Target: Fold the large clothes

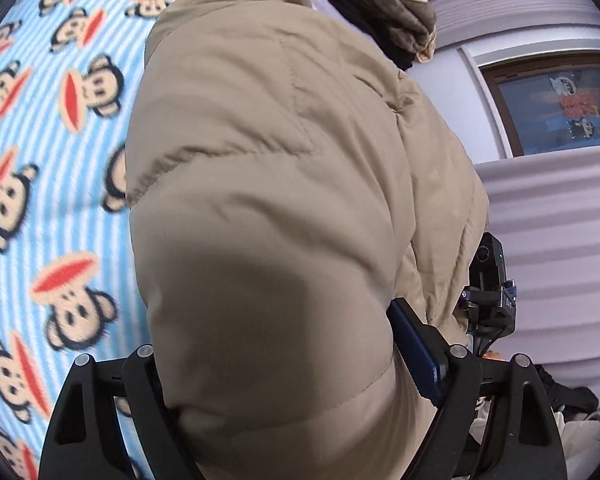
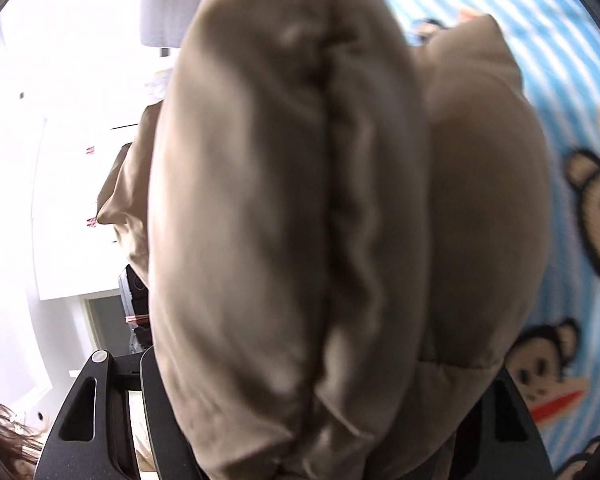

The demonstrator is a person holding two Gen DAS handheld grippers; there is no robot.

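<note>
A puffy tan quilted jacket (image 1: 268,152) fills most of the left wrist view, lifted over the blanket. My left gripper (image 1: 276,364) is shut on a thick bulge of it. The padding presses against the left finger (image 1: 140,364) and the blue pad (image 1: 416,344) on the right finger. In the right wrist view the same jacket (image 2: 284,208) bulges in two padded lobes with a seam between them. My right gripper (image 2: 324,384) is shut on that bulk, its black fingers (image 2: 100,400) hugging the fabric. The black camera mount of the other gripper (image 1: 490,292) shows behind the jacket's right edge.
A blue-striped blanket with monkey faces (image 1: 52,160) covers the bed beneath; it also shows in the right wrist view (image 2: 572,160). A heap of dark and striped clothes (image 1: 384,12) lies at the back. A lilac ridged panel (image 1: 552,224) and a framed picture (image 1: 560,108) stand on the right. A person's hair (image 2: 4,432) is at the lower left.
</note>
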